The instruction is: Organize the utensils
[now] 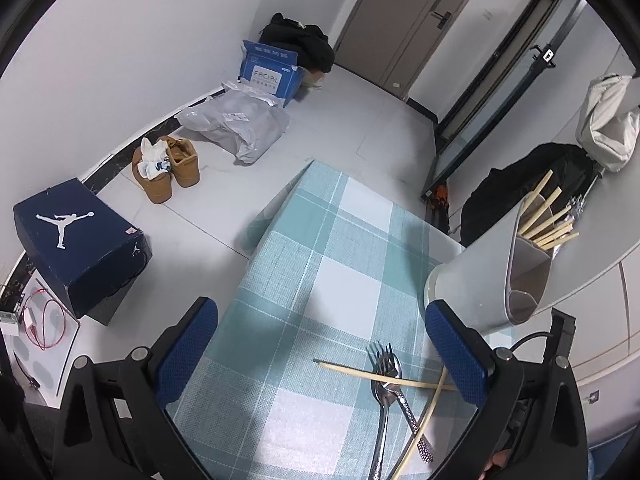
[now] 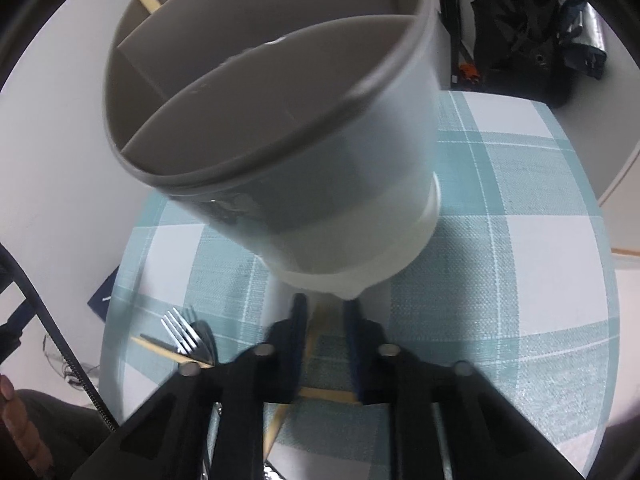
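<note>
A grey utensil holder with inner dividers stands on the checked tablecloth at the right; several wooden chopsticks stick out of it. Two metal forks lie crossed with two loose chopsticks near the front. My left gripper is open and empty above the cloth, left of the holder. In the right wrist view the holder fills the frame. My right gripper is nearly shut just in front of its base, a chopstick between the fingers. The forks lie to its left.
The table's far edge and left edge drop to a tiled floor with a dark blue shoebox, brown boots, a grey bag and a blue box. A black bag sits behind the holder.
</note>
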Tool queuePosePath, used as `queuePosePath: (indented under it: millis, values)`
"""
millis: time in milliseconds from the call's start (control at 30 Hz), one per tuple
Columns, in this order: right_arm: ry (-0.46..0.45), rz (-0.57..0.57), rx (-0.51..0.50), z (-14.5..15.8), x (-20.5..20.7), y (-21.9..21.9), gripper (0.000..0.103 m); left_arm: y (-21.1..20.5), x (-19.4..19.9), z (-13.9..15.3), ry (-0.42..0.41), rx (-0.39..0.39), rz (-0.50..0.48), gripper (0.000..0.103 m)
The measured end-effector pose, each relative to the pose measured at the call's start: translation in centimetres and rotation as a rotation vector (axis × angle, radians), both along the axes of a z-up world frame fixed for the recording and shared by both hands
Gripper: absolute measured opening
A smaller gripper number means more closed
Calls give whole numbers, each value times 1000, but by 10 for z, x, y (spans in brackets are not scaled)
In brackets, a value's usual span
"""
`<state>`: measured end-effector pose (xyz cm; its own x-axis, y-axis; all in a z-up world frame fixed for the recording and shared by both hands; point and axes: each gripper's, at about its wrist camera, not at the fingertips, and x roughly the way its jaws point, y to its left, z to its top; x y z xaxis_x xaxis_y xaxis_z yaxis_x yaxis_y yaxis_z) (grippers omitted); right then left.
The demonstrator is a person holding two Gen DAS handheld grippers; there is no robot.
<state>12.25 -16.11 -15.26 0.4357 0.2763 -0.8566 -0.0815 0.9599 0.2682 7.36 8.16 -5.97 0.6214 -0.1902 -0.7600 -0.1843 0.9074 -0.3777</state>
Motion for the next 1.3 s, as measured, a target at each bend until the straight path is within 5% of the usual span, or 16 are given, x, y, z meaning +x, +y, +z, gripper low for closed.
queuePosePath:
  millis: [400,633,867,1133,1300]
  values:
    - [-40,2,46,8,-5,-10,6,5,4,-22,96,-84,-6,102]
    - [-108,13,115,32,-17,-39,6,8,8,-48,191,-276,-1,98]
    - [-183,-14,219,50,-27,-70,6,-6,9,-73,327,-432,-3,76]
    - [-273,-5,292,61,-35,-77,6,-20,14,-82,397,-428,82,57]
    - [-292,-5,339,62,-36,-82,6,-19,17,-81,406,-422,160,53]
